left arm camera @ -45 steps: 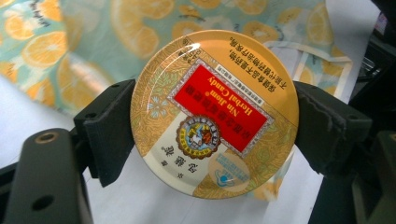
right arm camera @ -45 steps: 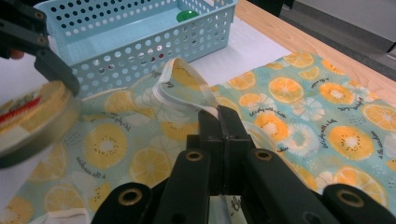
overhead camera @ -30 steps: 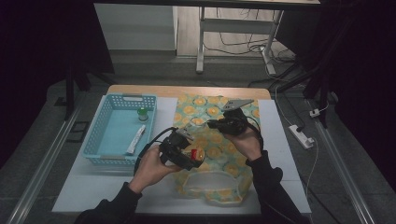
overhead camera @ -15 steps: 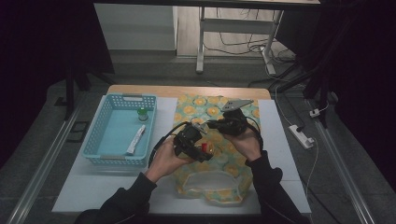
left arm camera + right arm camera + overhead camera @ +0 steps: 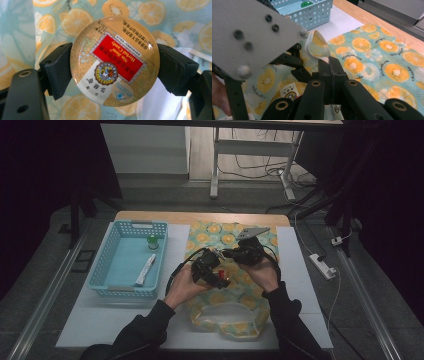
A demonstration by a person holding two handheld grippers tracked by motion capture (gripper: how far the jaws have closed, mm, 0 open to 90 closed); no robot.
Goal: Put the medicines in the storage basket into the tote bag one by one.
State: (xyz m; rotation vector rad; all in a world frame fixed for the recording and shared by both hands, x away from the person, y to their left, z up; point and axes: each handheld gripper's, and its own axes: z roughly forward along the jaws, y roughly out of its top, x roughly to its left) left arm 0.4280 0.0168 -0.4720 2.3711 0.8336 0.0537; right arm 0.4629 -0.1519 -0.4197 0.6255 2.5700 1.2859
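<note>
The basket (image 5: 102, 270) sits apart at the left. The left gripper (image 5: 216, 270), clamped on the tin (image 5: 115, 61), has moved right over the bag (image 5: 227, 317). The right gripper (image 5: 330, 65) pinches the bag's rim, so dropping the tin in looks next.

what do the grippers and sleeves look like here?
Both grippers, left gripper and right gripper, are matte black with blocky jaws and round bolt holes. A black cable loops from the left one. The right carries a grey three-cornered plate. Sleeves are dark, long.
</note>
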